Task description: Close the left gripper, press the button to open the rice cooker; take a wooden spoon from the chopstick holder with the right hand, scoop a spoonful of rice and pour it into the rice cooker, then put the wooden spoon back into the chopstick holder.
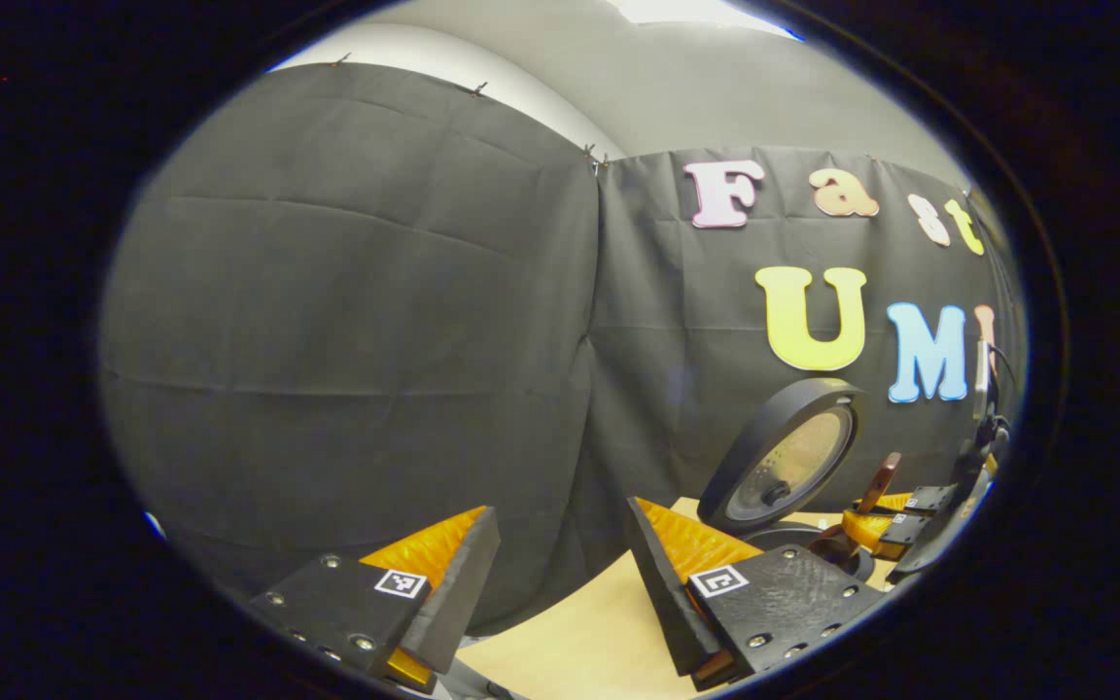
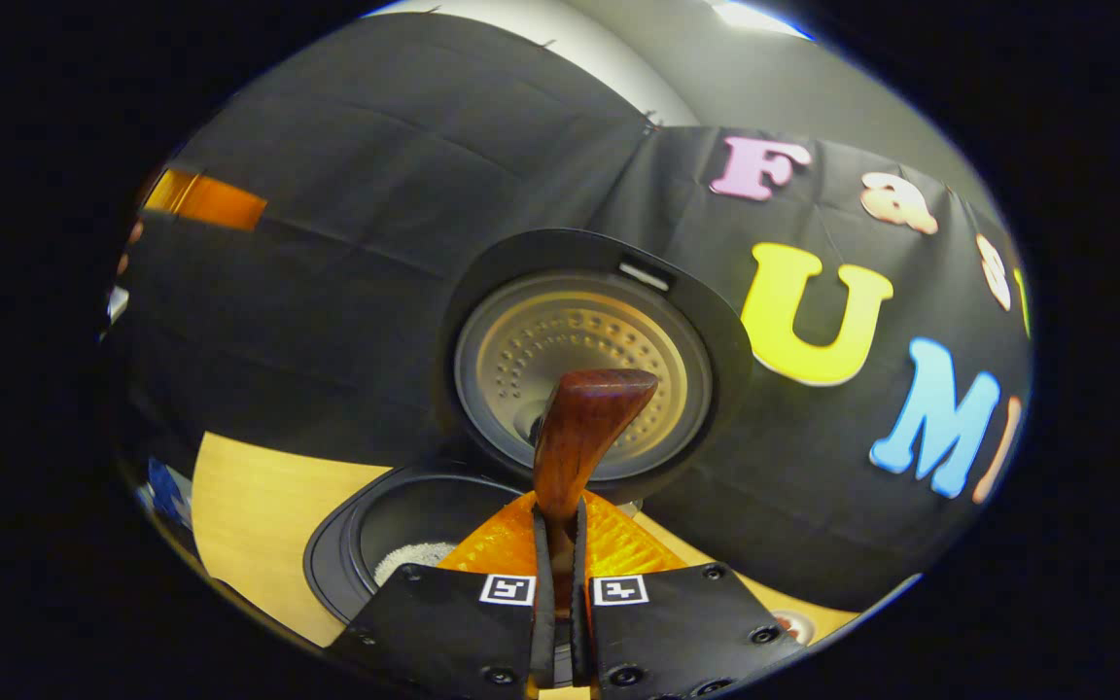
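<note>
My right gripper is shut on the brown wooden spoon, whose broad end sticks up past the fingertips over the rice cooker. The black rice cooker's lid stands open, showing its metal inner plate. Below it, the inner pot holds some white rice. My left gripper is open with nothing between its fingers, held off to the left of the cooker. Farther off in the left gripper view, the right gripper holds the spoon beside the open lid.
The cooker stands on a light wooden table against the black cloth wall. An orange strip shows at the far left edge of the right gripper view. A small round object lies behind the right finger.
</note>
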Tool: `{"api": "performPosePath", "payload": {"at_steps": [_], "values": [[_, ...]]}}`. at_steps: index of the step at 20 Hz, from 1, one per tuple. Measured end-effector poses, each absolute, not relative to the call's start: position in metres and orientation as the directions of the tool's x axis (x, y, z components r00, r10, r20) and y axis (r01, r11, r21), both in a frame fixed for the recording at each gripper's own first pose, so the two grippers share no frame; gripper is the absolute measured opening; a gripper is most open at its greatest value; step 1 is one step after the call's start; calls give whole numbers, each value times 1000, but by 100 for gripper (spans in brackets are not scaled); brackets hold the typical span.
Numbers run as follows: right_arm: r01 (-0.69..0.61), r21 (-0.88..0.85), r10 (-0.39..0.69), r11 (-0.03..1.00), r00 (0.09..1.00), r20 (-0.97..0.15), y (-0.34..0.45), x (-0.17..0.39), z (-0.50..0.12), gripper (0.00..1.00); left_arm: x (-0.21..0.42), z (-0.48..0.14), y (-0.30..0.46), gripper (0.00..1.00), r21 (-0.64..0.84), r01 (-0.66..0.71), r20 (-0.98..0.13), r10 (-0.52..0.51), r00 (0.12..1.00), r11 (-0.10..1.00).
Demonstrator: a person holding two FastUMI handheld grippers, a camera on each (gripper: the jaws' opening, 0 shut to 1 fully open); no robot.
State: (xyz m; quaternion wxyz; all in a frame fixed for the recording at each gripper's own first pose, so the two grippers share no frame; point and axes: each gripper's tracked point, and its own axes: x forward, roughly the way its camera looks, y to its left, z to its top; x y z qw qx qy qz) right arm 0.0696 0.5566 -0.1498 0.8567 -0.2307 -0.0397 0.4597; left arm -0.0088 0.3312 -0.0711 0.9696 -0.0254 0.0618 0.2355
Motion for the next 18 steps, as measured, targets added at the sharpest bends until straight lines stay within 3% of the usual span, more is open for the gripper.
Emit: {"api": "performPosePath", "payload": {"at_steps": [4,8,12,18], "values": [[-790,-389,808,474,566,-165,554,62,-144,8,-13,-66,330,82,-26,-463,-125,456,881,886],[-823,-162,796,545,568,-210,549,66,-135,8,-17,-61,325,82,-34,-457,-118,451,885,889],[-768,101,768,632,604,-214,535,74,-116,8,-13,-53,318,82,-59,-440,-103,433,896,896],[-647,242,690,723,694,-206,495,96,-108,5,7,-44,295,82,-69,-379,-78,374,924,923]]}}
